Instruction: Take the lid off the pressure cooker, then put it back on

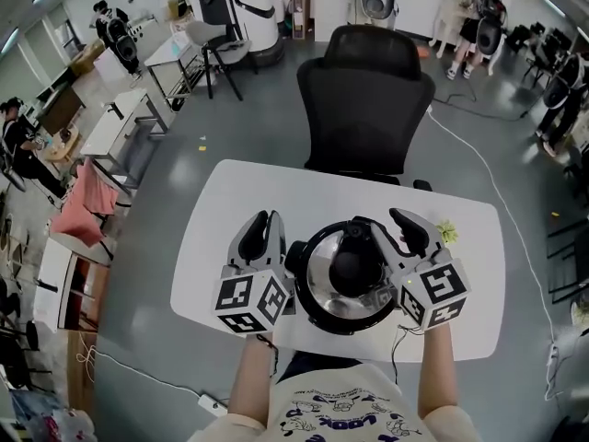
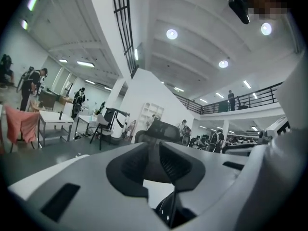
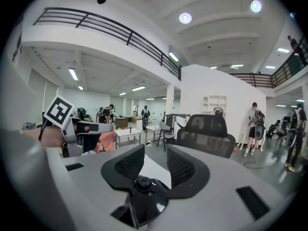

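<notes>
Pressure cooker (image 1: 317, 313) stands on the white table (image 1: 221, 238) between my two grippers, lid (image 1: 322, 265) apparently seated. Left gripper (image 1: 265, 221) and right gripper (image 1: 385, 222): jaws partly apart, gripping nothing. The lid's black knob (image 3: 143, 184) lies just below the right jaws.

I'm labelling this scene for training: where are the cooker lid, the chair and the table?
Lid (image 1: 352, 267), head view, black handle at its middle.
Chair (image 1: 366, 109), head view, mesh backrest.
Table (image 1: 248, 191), head view, bare white top.
</notes>
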### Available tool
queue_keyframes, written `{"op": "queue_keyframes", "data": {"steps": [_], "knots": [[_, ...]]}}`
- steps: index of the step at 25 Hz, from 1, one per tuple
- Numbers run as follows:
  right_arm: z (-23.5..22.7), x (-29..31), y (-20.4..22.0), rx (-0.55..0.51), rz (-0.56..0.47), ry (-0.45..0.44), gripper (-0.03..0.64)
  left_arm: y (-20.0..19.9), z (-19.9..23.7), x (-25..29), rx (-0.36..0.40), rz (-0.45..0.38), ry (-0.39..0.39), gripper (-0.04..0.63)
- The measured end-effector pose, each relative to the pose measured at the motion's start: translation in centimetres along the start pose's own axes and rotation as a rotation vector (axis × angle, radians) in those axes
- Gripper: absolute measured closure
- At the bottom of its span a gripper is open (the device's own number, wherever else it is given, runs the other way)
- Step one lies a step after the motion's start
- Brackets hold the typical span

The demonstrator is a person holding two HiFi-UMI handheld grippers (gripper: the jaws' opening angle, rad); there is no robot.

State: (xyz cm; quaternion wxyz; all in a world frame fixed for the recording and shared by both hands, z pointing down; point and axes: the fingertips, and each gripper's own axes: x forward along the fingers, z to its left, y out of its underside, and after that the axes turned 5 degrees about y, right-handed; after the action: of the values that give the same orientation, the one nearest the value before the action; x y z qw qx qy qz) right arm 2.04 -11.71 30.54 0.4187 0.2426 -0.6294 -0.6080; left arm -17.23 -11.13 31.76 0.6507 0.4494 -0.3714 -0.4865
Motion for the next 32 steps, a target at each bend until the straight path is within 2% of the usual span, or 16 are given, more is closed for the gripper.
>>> {"op": "queue_keyframes", "data": {"steps": [5, 7, 15, 22, 32], "knots": [[-1.6, -1.5, -1.9, 0.041, -0.094, 0.097, 0.500, -2.1, -2.1, -0.6, 0.072, -0.056, 0.006, 0.548], [-2.3, -2.1, -2.4, 0.046, -0.121, 0.142, 0.539, -2.7, -2.9, -0.8, 0.093, -0.074, 0.009, 0.569], [-4.0, -4.6, -3.5, 0.105, -0.211, 0.281, 0.604, -3.9, -5.0, -2.2, 0.162, -0.104, 0.018, 0.580], [-4.5, -5.3, -2.8, 0.137, -0.204, 0.312, 0.606, -4.2, -5.8, -2.8, 0.172, -0.111, 0.026, 0.581], [-4.5, -5.4, -2.3, 0.135, -0.185, 0.307, 0.606, -3.9, -6.3, -2.6, 0.173, -0.106, 0.033, 0.581]]}}
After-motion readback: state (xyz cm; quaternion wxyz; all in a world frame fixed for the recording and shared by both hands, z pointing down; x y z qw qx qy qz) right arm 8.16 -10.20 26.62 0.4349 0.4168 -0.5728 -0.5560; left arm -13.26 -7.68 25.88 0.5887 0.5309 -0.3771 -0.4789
